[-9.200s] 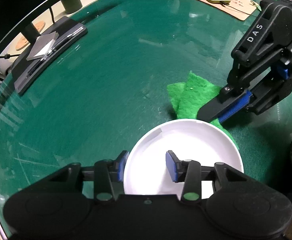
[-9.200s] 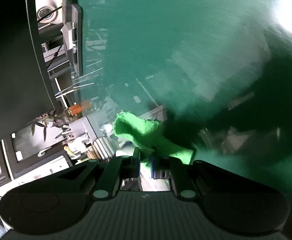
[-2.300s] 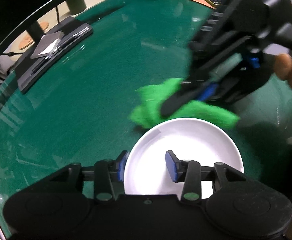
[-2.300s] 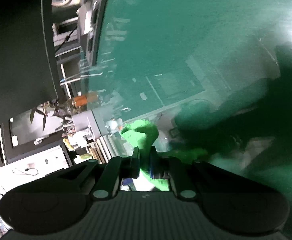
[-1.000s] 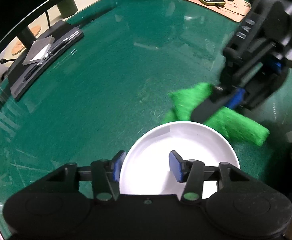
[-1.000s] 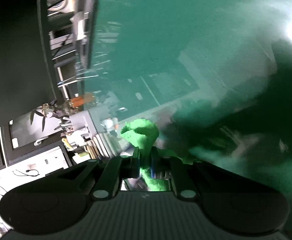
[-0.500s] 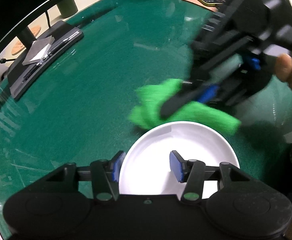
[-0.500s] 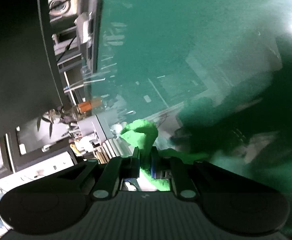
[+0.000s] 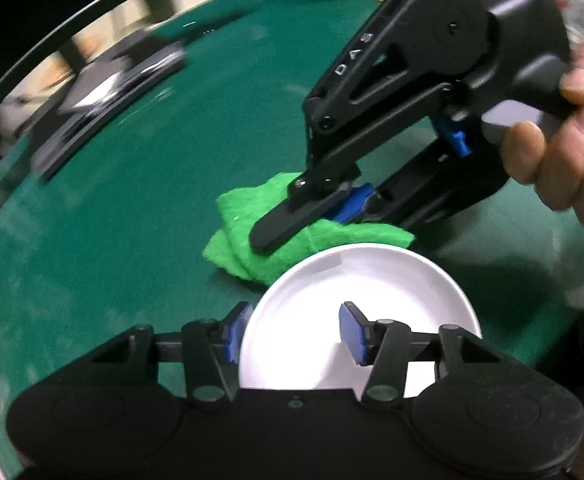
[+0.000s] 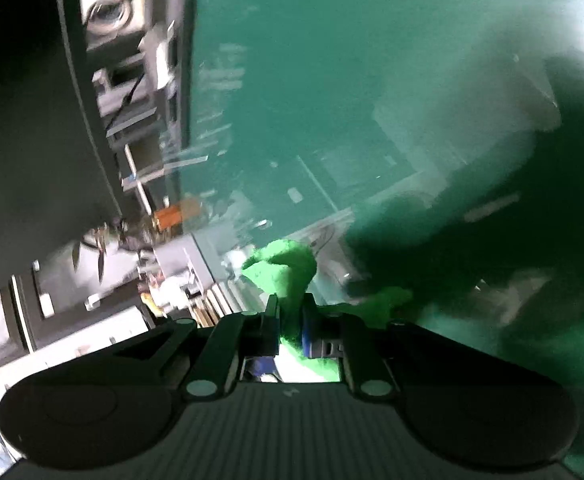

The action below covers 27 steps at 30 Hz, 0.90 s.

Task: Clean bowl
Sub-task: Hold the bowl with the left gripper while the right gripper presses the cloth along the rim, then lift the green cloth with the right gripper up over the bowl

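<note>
One white bowl (image 9: pixel 355 304) sits low in the middle of the left wrist view, on the green table (image 9: pixel 140 208). The left gripper (image 9: pixel 290 330) straddles its near left rim, one blue pad outside the wall and one inside, clamped on the rim to steady it.

Just beyond the far rim lies the bright green cloth (image 9: pixel 252 236), pinched tight between the fingers of the right gripper (image 9: pixel 276 236), which a person's hand (image 9: pixel 563 136) holds at the right edge of the frame. In the right wrist view the cloth (image 10: pixel 288 276) bulges up from between the closed right gripper (image 10: pixel 292 320).

Half a second ago the cloth lay stretched along the bowl's far rim; now it is bunched at the upper left of the rim, off the white surface. A second ago it trailed off to the right. So the cloth is sweeping back and forth along the outer far edge, and I judge the wiping is underway, with the bowl's inside apparently not yet being rubbed.
</note>
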Available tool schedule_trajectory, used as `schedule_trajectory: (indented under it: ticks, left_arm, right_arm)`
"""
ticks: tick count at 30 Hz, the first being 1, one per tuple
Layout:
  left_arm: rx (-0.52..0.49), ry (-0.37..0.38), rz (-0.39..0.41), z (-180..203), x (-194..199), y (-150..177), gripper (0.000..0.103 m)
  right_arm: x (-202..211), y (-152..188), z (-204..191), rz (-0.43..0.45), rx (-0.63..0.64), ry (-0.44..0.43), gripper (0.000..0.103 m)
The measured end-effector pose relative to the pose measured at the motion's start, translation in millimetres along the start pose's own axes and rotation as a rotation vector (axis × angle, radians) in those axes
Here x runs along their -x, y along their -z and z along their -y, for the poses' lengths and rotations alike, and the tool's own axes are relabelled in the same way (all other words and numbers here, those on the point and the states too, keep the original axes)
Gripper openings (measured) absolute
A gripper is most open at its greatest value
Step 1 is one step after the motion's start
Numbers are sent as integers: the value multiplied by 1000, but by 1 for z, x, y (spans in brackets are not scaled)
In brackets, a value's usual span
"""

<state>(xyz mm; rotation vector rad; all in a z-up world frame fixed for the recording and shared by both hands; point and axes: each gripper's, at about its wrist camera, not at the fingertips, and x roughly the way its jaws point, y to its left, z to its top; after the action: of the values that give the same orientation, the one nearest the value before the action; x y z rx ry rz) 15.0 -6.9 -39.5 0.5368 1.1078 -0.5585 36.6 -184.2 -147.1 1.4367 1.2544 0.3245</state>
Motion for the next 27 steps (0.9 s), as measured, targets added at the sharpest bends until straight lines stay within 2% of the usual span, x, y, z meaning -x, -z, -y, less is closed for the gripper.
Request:
schedule_trajectory:
  ticks: [1, 3, 5, 9, 12, 18, 27]
  left_arm:
    - [64, -10, 11, -6, 7, 6, 49]
    - [129, -12, 9, -12, 12, 15, 60]
    - [185, -23, -11, -15, 13, 25, 59]
    - [161, -35, -31, -9, 8, 31, 37]
    - [164, -38, -24, -9, 6, 27, 30]
    - [112, -22, -10, -4, 7, 23, 34]
    - [74, -8, 3, -2, 3, 17, 36]
  right_arm:
    - [-2, 1, -5, -4, 19, 7, 12]
    - [-5, 2, -14, -11, 61, 19, 12]
    - [-6, 4, -19, -13, 93, 26, 12]
    - [-13, 5, -25, -23, 119, 39, 12]
    - [-15, 5, -26, -29, 130, 49, 11]
    - [3, 5, -16, -15, 124, 46, 11]
    - [36, 9, 24, 39, 25, 68, 12]
